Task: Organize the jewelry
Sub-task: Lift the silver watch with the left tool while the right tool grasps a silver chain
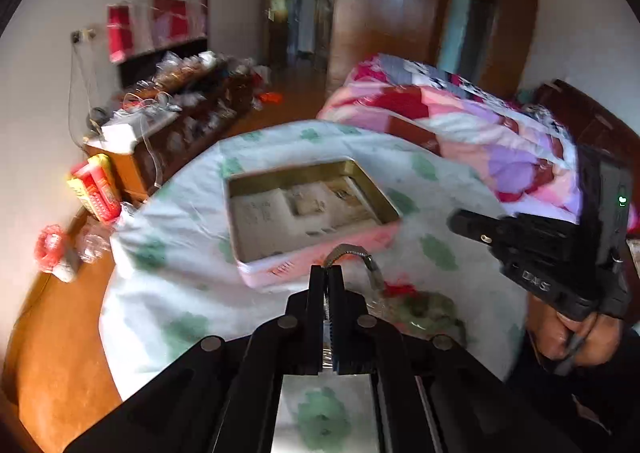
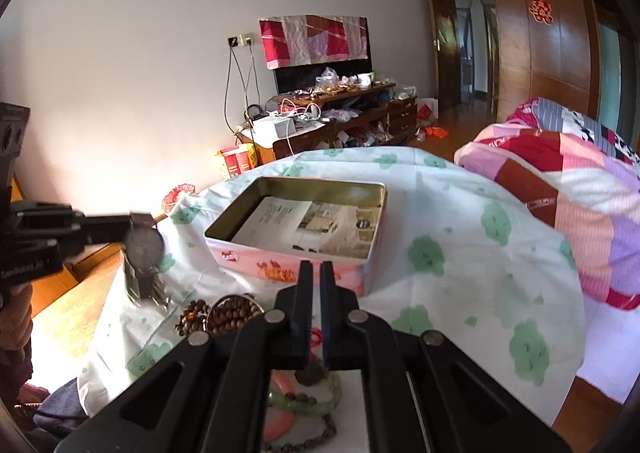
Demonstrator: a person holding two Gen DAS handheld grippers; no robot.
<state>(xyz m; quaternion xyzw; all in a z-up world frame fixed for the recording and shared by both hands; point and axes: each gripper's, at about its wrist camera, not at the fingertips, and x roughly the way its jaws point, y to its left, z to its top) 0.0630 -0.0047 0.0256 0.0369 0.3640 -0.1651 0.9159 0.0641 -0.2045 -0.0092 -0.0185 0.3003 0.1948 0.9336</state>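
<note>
My left gripper (image 1: 327, 273) is shut on a metal-band wristwatch (image 1: 362, 257) and holds it in the air just in front of the open pink tin box (image 1: 320, 257). The right wrist view shows the same watch (image 2: 144, 249) hanging from the left gripper's tip, left of the tin (image 2: 296, 265). The tin holds a printed leaflet (image 2: 308, 225). My right gripper (image 2: 316, 273) is nearly shut and empty, above a pile of jewelry: brown bead bracelets (image 2: 228, 317), a green bangle (image 2: 308, 403) and a pink piece (image 2: 280, 425).
The tin stands on a white table cover with green prints (image 2: 460, 253). A quilt in pink and red patches (image 2: 580, 193) lies to the right. A cluttered wooden cabinet (image 2: 340, 121) stands along the far wall. Wooden floor lies left of the table.
</note>
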